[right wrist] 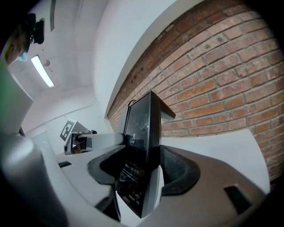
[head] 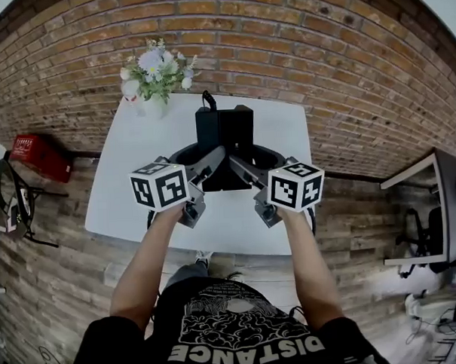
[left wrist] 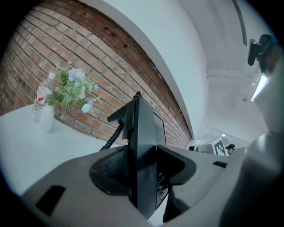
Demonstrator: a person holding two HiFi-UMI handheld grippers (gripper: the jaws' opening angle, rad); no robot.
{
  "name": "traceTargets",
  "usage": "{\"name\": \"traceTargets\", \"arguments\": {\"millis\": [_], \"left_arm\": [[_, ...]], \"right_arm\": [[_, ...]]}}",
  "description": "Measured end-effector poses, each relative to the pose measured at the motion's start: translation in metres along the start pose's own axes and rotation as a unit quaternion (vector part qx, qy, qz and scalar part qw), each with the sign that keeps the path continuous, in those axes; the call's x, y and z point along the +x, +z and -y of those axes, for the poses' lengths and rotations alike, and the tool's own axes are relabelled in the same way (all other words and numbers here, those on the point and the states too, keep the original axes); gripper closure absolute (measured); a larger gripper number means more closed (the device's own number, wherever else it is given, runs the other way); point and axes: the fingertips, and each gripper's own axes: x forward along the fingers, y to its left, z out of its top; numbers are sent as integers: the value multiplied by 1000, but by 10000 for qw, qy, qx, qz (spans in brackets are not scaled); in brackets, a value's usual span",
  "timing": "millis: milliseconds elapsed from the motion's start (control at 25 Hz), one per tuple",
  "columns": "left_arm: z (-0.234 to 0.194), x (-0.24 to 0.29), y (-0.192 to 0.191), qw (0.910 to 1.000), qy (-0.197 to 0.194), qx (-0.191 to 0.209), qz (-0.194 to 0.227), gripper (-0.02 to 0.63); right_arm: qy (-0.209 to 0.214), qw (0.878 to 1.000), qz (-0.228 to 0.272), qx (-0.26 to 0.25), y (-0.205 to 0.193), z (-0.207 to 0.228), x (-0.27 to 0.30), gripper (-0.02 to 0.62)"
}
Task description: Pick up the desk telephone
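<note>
I held a gripper in each hand, and both were clamped on the black desk telephone (head: 224, 132). My left gripper (head: 205, 168) had its jaws pressed on the phone's left edge, my right gripper (head: 243, 168) on its right edge. The telephone sat between them over the middle of the white table (head: 130, 193), its coiled cord (left wrist: 113, 137) at the back. A vase of pale flowers (head: 154, 71) stood at the table's far left corner, before a brick wall (head: 321, 75).
</note>
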Motion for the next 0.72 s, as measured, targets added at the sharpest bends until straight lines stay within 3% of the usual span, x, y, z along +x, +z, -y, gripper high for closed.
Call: {"name": "traceTargets", "arguments": {"millis": [720], "left_arm": [[73, -30, 42, 9957, -89, 637, 671, 419]], "right_arm": [[136, 9953, 604, -744, 51, -49, -49, 354]]}}
